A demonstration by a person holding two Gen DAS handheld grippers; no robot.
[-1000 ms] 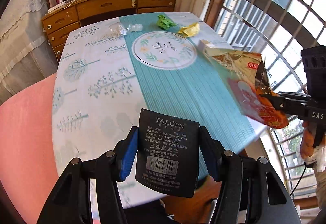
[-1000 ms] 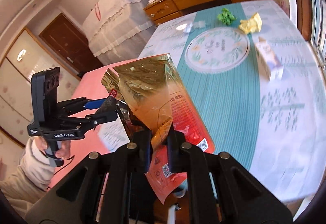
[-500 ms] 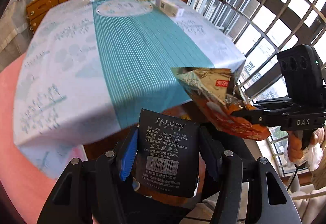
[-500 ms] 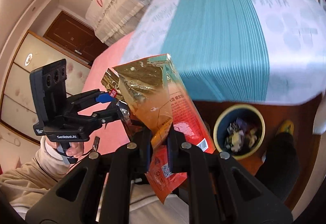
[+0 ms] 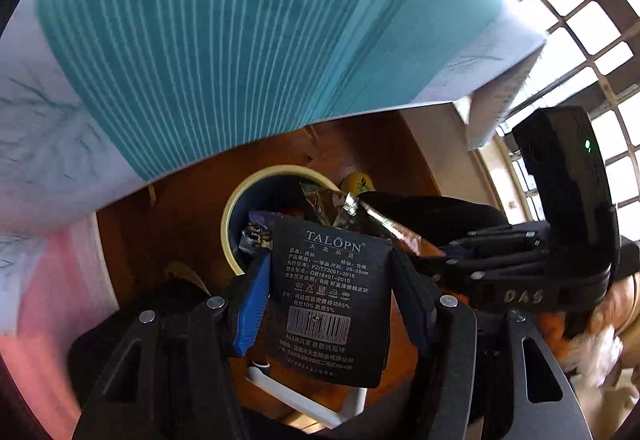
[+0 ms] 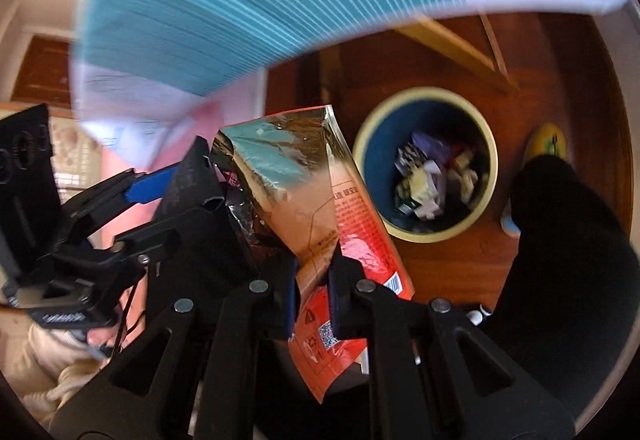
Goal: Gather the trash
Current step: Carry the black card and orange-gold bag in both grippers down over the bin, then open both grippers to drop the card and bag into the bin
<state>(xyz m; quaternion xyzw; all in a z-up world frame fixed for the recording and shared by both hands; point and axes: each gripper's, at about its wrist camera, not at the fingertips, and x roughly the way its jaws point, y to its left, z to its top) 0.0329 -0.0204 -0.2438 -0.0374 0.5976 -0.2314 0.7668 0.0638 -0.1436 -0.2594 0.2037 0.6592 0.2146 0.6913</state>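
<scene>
My left gripper (image 5: 330,280) is shut on a black TALOPN packet (image 5: 328,304), which stands upright between the blue pads. My right gripper (image 6: 314,280) is shut on a red and gold foil snack bag (image 6: 304,200). Both hang low beside the table, close together. A round bin (image 6: 424,92) with a cream rim and a blue inside stands on the floor below, several wrappers lying in it. In the left wrist view the bin (image 5: 232,208) lies just beyond the packet, and the snack bag (image 5: 352,208) pokes over its rim from the right gripper (image 5: 440,252).
The teal striped tablecloth (image 5: 240,32) overhangs just above both grippers. The floor (image 6: 440,52) is dark wood. A yellow slipper (image 6: 548,138) and a dark trouser leg (image 6: 568,248) sit right of the bin. A pink seat (image 5: 48,300) is at the left, window bars (image 5: 580,20) at the right.
Both grippers have dropped from above the table to below its edge, each still holding its piece. The table top has left both views and the bin has come close.
</scene>
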